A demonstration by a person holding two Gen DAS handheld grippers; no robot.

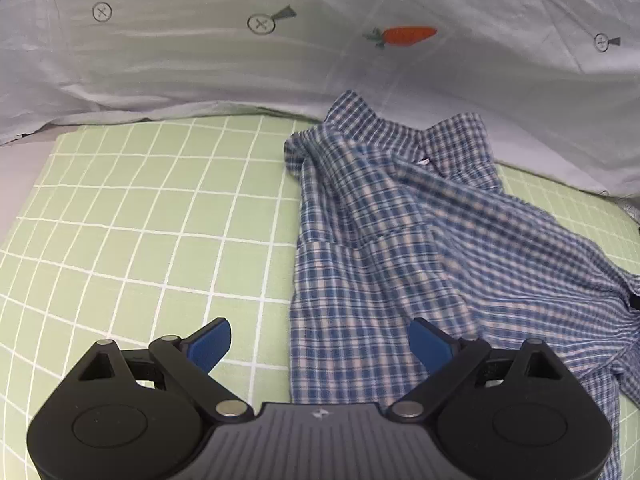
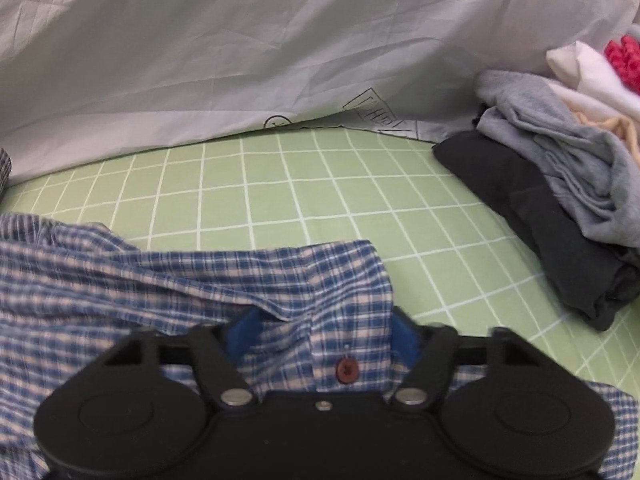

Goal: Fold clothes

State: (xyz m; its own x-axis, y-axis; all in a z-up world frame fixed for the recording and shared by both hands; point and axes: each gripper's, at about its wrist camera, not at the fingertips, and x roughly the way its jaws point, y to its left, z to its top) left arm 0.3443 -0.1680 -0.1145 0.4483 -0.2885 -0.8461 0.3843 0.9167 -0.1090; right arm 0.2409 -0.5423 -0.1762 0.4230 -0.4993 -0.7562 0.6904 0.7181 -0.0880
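A blue-and-white plaid shirt [image 1: 400, 248] is lying crumpled on a green sheet with a white grid [image 1: 140, 220], its collar end lying toward a pale grey cloth [image 1: 200, 60] that is rising behind the sheet and carrying an embroidered orange carrot [image 1: 410, 35] and small circled-cross marks. The left gripper [image 1: 320, 346] is hovering over the near edge of the shirt with its blue fingers [image 1: 210, 346] standing wide apart; nothing is sitting between them, one finger hanging over bare green sheet and the other over the plaid cloth. In the right wrist view the right gripper [image 2: 322, 338] is sitting low on the shirt [image 2: 200, 280], with a bunched fold of plaid fabric and a dark red button [image 2: 346, 370] lying between its blue fingers [image 2: 404, 338]; the jaws are standing partly apart, and whether the pads are pressing on the fabric cannot be told, since cloth is covering their inner faces. Off to the right of this gripper, well apart from the shirt, a pile of other clothes is resting on the sheet: a black garment [image 2: 540, 232] at the bottom, a grey one [image 2: 560, 152] on it, and white and pink-red pieces [image 2: 592, 68] beyond
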